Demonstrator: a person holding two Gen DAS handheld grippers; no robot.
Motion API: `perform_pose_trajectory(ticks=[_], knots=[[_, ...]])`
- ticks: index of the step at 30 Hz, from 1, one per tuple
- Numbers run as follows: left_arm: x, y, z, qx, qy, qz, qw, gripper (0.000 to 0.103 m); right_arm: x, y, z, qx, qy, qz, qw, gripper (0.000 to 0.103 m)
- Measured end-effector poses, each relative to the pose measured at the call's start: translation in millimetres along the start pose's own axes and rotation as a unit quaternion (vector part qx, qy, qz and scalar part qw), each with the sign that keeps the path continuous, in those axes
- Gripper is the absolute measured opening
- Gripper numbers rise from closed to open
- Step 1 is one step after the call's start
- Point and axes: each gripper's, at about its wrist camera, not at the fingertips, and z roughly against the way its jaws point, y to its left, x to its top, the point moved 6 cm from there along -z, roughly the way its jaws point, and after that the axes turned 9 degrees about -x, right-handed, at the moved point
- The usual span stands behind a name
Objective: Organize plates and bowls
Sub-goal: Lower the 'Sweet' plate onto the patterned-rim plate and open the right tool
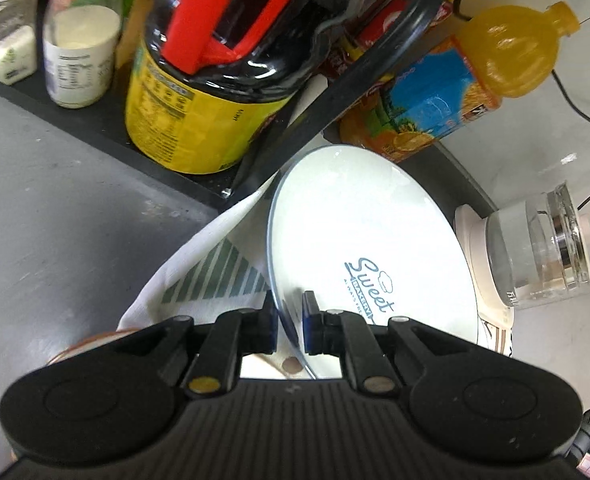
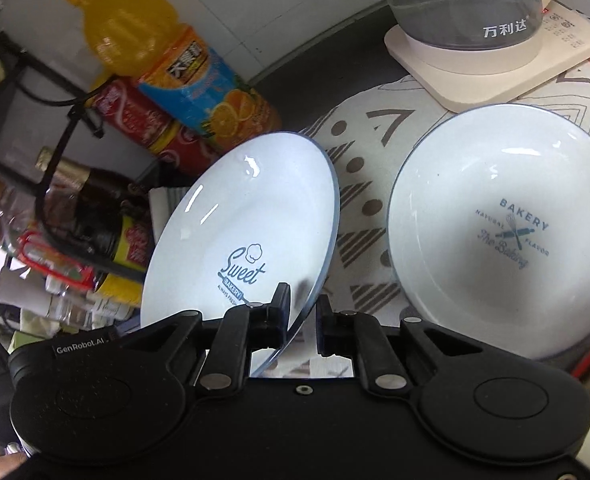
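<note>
Nearest first: left gripper clamped on the thin rim of a white plate printed "Sweet Bakery", blue pads pinching the edge from both faces. Right gripper likewise closed on the rim of a Sweet-print plate, which is tilted steeply and clear of the patterned cloth. Cannot tell whether one plate shared between both or two alike. Glazed ceramic by the look: stiff, moderately heavy, slick, chips or shatters if dropped. Rim is the only practical hold; the hanging weight levers against that pinch, so expect it to pivot or slide between the pads. Better to grip deep over the lip, keep it near edge-on, no jerks. Beyond, a second plate marked "Bakery" lies flat on the cloth, ungripped, its rim low against the fabric, so harder to get a finger under. Further back: glass kettle on its base, orange juice bottle, a dark bottle with a yellow label. Crowded backdrop; keep the swing clear of the glass.
</note>
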Motion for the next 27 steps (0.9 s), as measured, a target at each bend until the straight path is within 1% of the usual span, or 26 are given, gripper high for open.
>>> perform_pose_trajectory(ticks=[4, 6, 13, 23, 27], knots=[[-11, -1, 22, -0.003, -0.015, 0.001, 0.9999, 0.010, -9, 0, 12, 0.010, 0.001, 0.014, 1.000, 0.012], [-19, 0, 31, 0.002, -0.020, 0.002, 0.9998, 0.010, -12, 2, 18, 0.014, 0.001, 0.022, 1.000, 0.012], [-43, 9, 51, 0.004, -0.040, 0.014, 0.9991, 0.010, -31, 4, 32, 0.026, 0.004, 0.043, 0.999, 0.012], [-82, 32, 86, 0.013, -0.057, 0.034, 0.9977, 0.010, -62, 8, 42, 0.035, 0.015, 0.074, 0.997, 0.012], [-93, 40, 93, 0.017, -0.058, 0.039, 0.9974, 0.010, -74, 8, 42, 0.037, 0.021, 0.081, 0.996, 0.012]])
